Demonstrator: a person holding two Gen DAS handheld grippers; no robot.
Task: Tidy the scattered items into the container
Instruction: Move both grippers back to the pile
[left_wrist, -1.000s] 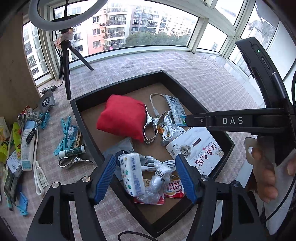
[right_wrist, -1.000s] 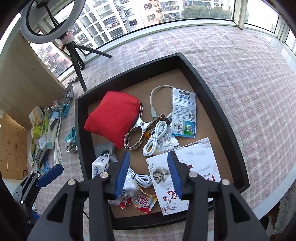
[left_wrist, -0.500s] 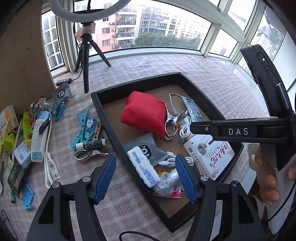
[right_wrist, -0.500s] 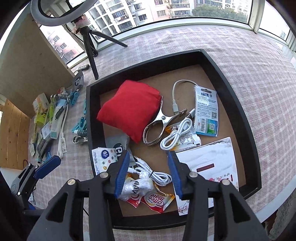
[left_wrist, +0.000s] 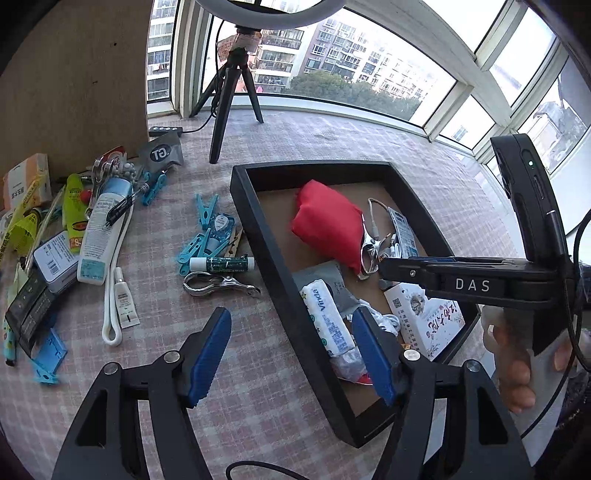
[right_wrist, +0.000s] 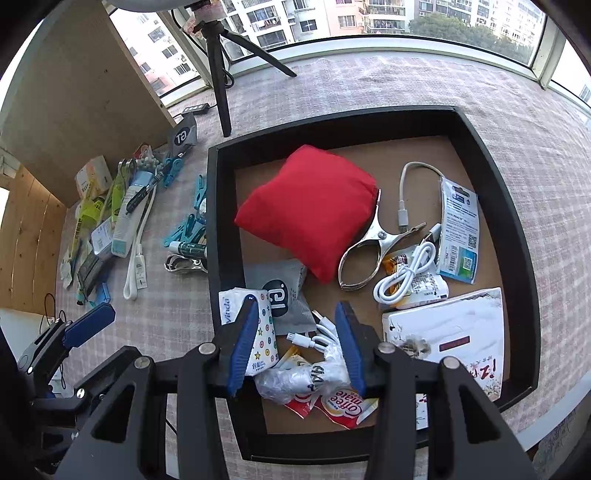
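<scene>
Both tools gape, holding nothing: the left tool (left_wrist: 291, 350) hangs over the black tray's rim (left_wrist: 258, 229). On the counter just outside lies a shiny metal spring clip (left_wrist: 218, 286): light, rigid, slippery; best pinched across its flat handles.

Black hand-held gripper (left_wrist: 291, 354) frames; blue ribbed pads (left_wrist: 208, 356); silver screws; white "DAS" lettering.

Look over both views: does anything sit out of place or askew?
Yes. A pile of clips, tubes and packets lies on the cloth left of the tray, not in it. Inside, the tissue pack lies tilted over the grey pouch. Nothing looks spilled or broken.
</scene>
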